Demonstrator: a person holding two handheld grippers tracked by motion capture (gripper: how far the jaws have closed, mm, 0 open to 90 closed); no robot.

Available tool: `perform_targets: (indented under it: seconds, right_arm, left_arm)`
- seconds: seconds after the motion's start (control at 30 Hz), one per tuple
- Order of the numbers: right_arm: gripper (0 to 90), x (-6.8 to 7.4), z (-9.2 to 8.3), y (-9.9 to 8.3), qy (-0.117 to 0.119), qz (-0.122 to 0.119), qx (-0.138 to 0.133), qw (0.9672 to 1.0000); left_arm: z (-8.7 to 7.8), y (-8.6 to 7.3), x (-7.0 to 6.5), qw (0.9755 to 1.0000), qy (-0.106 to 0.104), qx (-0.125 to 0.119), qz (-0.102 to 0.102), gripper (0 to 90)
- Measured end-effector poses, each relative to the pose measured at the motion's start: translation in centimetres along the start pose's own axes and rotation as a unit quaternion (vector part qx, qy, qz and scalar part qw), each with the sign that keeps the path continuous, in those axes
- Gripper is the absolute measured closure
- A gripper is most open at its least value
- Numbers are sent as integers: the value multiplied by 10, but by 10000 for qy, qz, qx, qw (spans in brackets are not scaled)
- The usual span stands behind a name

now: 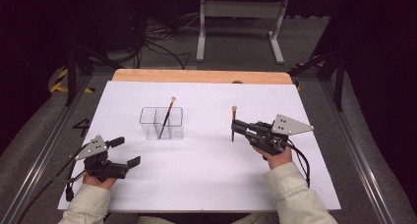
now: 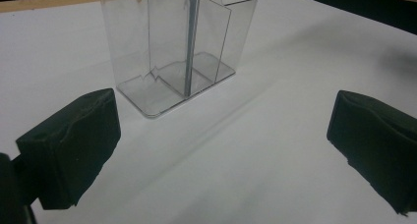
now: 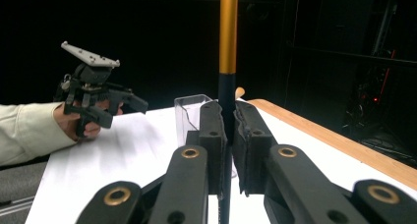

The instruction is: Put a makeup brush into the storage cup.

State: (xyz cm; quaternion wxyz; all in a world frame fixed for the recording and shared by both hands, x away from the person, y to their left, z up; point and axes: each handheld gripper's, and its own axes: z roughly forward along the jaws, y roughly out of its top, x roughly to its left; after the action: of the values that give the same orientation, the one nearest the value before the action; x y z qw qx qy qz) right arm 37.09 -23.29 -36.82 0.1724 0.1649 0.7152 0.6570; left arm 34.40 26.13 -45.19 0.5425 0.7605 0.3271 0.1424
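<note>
- My left gripper [image 1: 129,155] rests on the white table sheet [image 1: 206,184] at about seven o'clock. Its jaws stand wide apart with nothing between them; I judge it is parked there to stay clear of the work.
- In the left gripper view those open black pads [image 2: 74,145] frame the clear plastic two-compartment box [image 2: 177,47], which sits ahead of them and apart from them, so I could steady it if needed.
- My right gripper [image 1: 236,128], at about three o'clock, is clamped on a slim black brush with a gold band and tan tip [image 1: 233,122]. I hold it upright and low on the handle, I think so that it can go into a compartment end first.
- In the right gripper view the handle [image 3: 227,47] rises straight between the closed jaws.
- The box [image 1: 162,123] stands toward eleven o'clock of centre, well apart from my brush.
- A second, similar brush [image 1: 166,117] already leans in it, tip up; which compartment I cannot tell.
</note>
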Motion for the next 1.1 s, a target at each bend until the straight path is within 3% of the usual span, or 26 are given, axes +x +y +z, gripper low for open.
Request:
perform_targets:
  seconds: [0.33, 1.1]
  right_arm:
    - [829, -2, 25, 9, 97, -148, -23, 9998]
    - [827, -4, 85, 25, 360, -99, 64, 9993]
  left_arm:
    - [1, 0, -2, 10000, 25, 51, 63, 4]
    - [2, 0, -1, 10000, 7, 27, 67, 4]
